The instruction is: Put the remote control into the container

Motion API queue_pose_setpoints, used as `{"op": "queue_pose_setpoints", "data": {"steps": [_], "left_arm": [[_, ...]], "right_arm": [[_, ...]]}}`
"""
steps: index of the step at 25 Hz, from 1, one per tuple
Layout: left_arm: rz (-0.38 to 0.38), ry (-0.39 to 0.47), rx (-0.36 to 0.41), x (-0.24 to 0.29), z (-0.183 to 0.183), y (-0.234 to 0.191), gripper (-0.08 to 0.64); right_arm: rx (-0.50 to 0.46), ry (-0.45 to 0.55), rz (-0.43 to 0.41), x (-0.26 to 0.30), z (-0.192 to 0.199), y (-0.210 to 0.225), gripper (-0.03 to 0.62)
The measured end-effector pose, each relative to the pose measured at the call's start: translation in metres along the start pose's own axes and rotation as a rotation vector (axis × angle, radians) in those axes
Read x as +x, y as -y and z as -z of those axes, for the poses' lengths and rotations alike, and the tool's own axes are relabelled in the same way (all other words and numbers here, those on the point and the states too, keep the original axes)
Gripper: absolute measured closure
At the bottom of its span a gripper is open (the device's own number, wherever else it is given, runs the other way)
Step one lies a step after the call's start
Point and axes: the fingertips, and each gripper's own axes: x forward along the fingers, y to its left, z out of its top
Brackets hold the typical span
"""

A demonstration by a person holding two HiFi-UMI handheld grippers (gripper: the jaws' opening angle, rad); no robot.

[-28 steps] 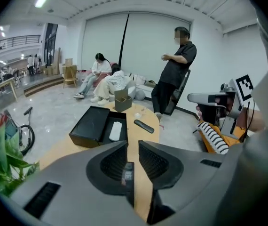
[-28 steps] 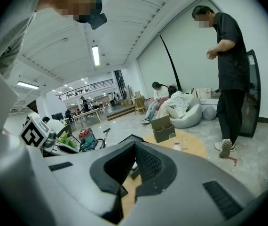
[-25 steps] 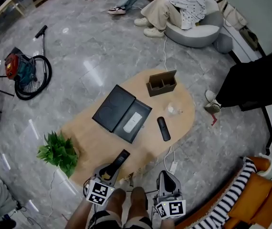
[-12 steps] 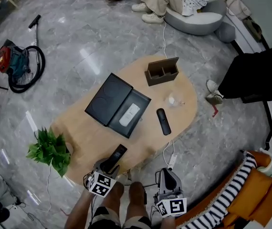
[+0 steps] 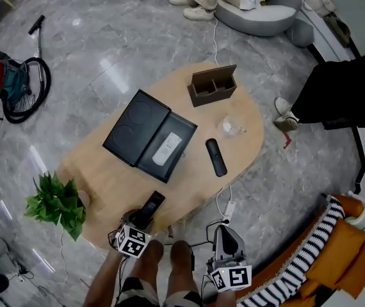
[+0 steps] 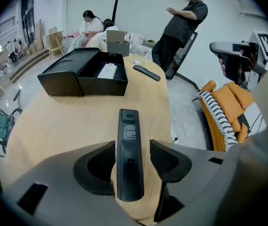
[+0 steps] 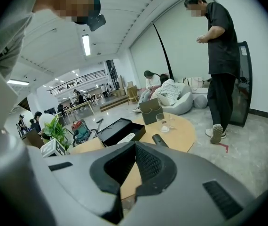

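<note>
An oval table [image 5: 112, 171] with a light wood top stands on grey stone floor. Near its middle, toward the left long edge, lies an open black box [image 5: 126, 133], lid folded flat beside its tray. At the far end stands a brown wooden holder [image 5: 213, 86] with 2 compartments. Between that holder and the right edge sits 1 clear glass [image 5: 229, 128]. Just nearer than the glass, a black remote [image 5: 216, 157] lies flat. A second black remote [image 5: 150, 206] lies at the near edge, pointing toward the box. A green potted plant [image 5: 54, 203] stands at the left end
</note>
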Motion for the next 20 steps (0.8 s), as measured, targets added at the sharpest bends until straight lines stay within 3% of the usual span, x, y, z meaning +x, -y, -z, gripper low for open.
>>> {"op": "queue_pose_setpoints", "data": {"steps": [20], "left_arm": [[-0.041, -0.064, 0.004, 0.040, 0.014, -0.006, 0.314]], "right_arm": [[0.027, -0.035, 0.022, 0.009, 0.025, 0.019, 0.581]]}}
